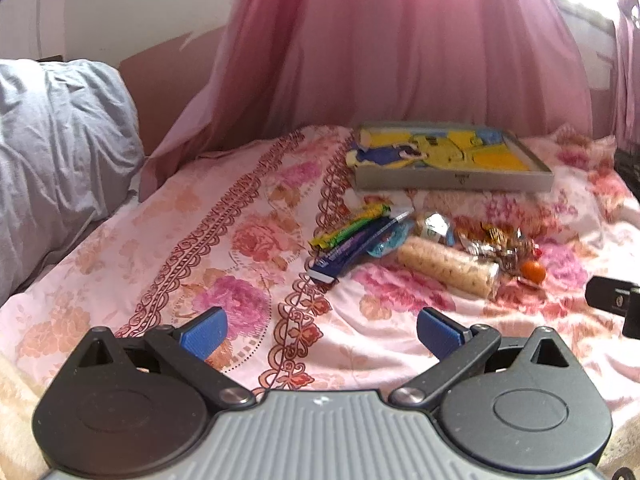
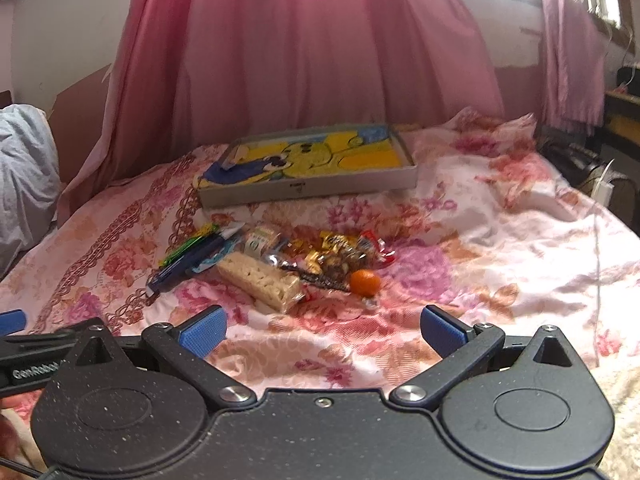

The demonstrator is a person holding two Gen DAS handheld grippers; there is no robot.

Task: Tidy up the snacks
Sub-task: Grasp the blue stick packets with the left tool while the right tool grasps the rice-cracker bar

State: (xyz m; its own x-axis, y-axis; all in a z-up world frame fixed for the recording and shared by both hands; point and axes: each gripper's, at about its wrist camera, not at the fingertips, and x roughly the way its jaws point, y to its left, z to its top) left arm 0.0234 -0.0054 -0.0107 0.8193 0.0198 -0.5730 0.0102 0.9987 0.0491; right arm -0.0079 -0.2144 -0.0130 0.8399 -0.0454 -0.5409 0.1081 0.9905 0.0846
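Observation:
A heap of snacks lies on the floral bedsheet: a pale rice-cracker pack [image 1: 450, 266] [image 2: 262, 280], a dark blue bar [image 1: 354, 252] [image 2: 188, 266], a yellow-green bar [image 1: 352, 220] [image 2: 188, 248], shiny wrapped candies [image 1: 500, 242] [image 2: 340, 250] and a small orange [image 1: 533, 271] [image 2: 365, 282]. Behind them sits a shallow grey tray [image 1: 454, 179] [image 2: 308, 190] with a yellow cartoon lining. My left gripper [image 1: 322, 332] is open, short of the heap. My right gripper [image 2: 323, 332] is open too, nothing between its fingers, just before the cracker pack.
A pink curtain [image 1: 400, 52] [image 2: 304, 48] hangs behind the bed. A grey pillow [image 1: 56, 152] lies at the left. The right gripper's body [image 1: 616, 300] shows at the left view's right edge. Dark furniture and cables [image 2: 592, 160] stand off the bed's right side.

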